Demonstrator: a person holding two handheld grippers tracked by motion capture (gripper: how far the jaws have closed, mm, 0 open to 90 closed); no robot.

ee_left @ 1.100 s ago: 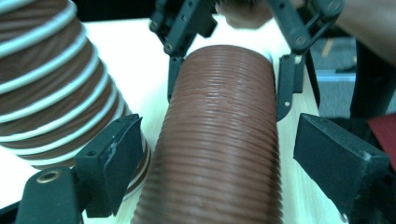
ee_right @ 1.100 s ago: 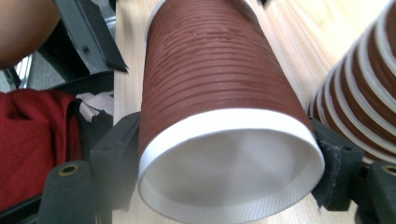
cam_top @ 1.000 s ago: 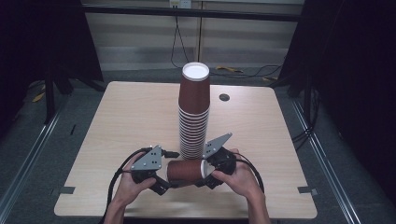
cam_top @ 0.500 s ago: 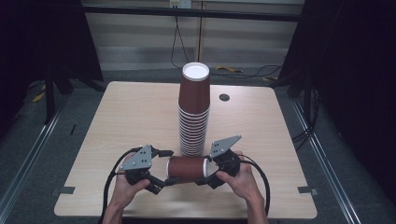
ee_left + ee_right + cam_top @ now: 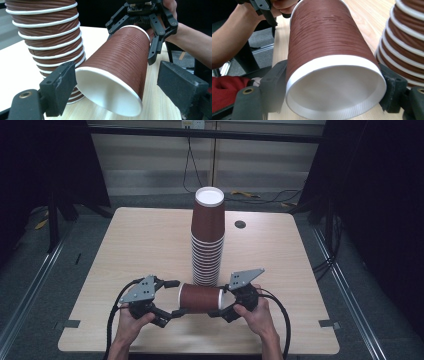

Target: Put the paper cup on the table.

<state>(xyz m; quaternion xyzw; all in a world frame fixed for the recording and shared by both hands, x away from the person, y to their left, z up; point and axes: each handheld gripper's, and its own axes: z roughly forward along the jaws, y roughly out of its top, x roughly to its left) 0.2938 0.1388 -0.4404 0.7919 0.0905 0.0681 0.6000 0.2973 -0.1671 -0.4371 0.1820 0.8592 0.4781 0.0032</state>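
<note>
A single brown ribbed paper cup (image 5: 200, 298) lies level above the near edge of the table, between both grippers. My right gripper (image 5: 220, 301) is shut on its narrow bottom end, and both pads (image 5: 274, 80) press against the cup (image 5: 324, 45). My left gripper (image 5: 175, 298) stands open around the cup's wide white mouth (image 5: 107, 92). One of its pads (image 5: 60, 85) touches the rim and the other pad (image 5: 180, 85) stands clear of it. A tall stack of upturned brown cups (image 5: 207, 245) rises just behind.
The stack (image 5: 47, 37) stands close to both grippers, on the light wooden table (image 5: 125, 245). A small dark disc (image 5: 240, 224) lies at the back right. Black cables trail from the grippers over the near edge. Dark floor and rails lie around the table.
My left gripper has shifted slightly to the left along the cup's mouth end. The cup, the right gripper and the stack have stayed in place.
</note>
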